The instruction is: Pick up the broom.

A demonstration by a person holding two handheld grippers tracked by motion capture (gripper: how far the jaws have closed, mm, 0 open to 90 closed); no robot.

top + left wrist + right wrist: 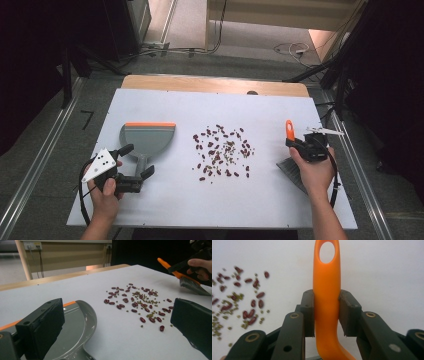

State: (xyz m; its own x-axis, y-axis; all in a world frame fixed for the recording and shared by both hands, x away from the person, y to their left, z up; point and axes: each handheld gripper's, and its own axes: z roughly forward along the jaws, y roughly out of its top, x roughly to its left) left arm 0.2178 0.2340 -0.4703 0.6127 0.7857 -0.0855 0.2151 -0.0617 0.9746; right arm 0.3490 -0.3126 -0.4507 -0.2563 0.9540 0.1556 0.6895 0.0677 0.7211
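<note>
The right gripper (300, 144) is clamping its jaws on the orange handle (326, 297) of a small brush (291, 165), whose grey bristle end is resting near the right edge of the white table (165, 102). The left gripper (134, 166) is hovering with its jaws standing apart around the stem of the grey dustpan (147, 139), near the left edge, without pressing on it. Between them, toward the middle of the table, red beans (222, 150) mixed with small green ones are lying scattered. The brush looks light, with a stiff, smooth plastic handle that could twist in a loose hold, so gripping it mid-handle seems sound; the bristles should give softly. The dustpan looks light and rigid, best held by its stem. The beans are likely to roll and skitter. No brand, label or writing is legible anywhere.
</note>
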